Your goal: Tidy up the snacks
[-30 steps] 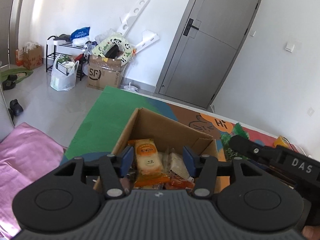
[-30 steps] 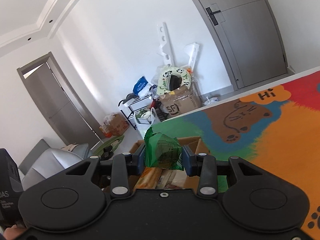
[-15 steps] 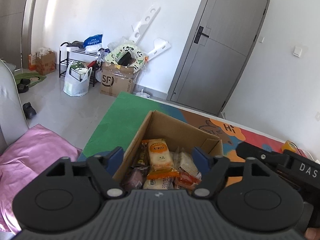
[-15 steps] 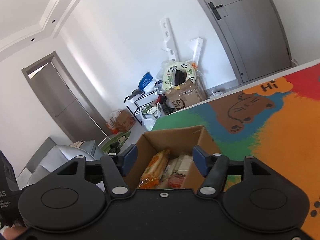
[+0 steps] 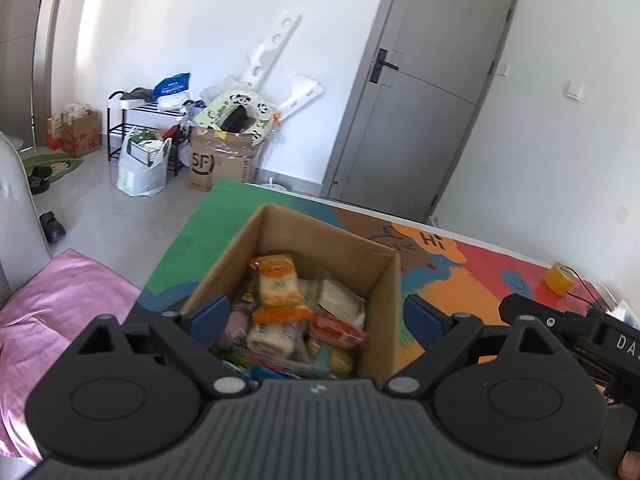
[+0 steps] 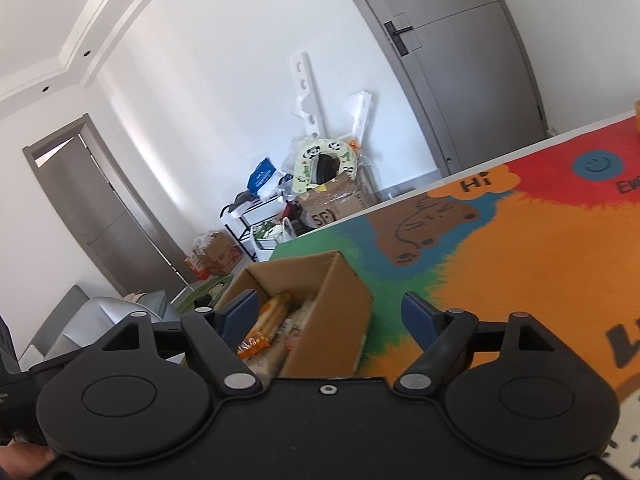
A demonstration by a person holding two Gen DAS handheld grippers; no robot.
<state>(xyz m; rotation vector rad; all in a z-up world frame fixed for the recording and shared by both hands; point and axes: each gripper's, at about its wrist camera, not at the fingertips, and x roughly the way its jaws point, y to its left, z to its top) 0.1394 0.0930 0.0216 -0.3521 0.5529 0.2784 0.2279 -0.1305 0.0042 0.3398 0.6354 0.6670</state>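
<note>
The cardboard box (image 5: 372,268) stood open-topped on the colourful play mat (image 5: 472,276), its brown walls upright and its inside heaped with wrapped snacks (image 5: 296,320). Uppermost lay a pale yellow packet with an orange label (image 5: 277,282), leaning toward the far wall; below it sat an orange-edged wrapper, a red-and-orange packet and several clear or whitish bags, with blue and yellow wrappers at the near edge, blurred.

The left tongs (image 5: 316,316) had just been opening and stood spread wide, with nothing between the blue pads; the box lay just beyond and below them, its heap showing through the gap. In the right wrist view the right tongs (image 6: 330,316) had likewise just been opening and were spread, gripping nothing. There the box (image 6: 332,312) sat ahead and slightly left of centre, its near right wall filling much of the gap, an orange packet (image 6: 266,330) visible inside by the left pad.
</note>
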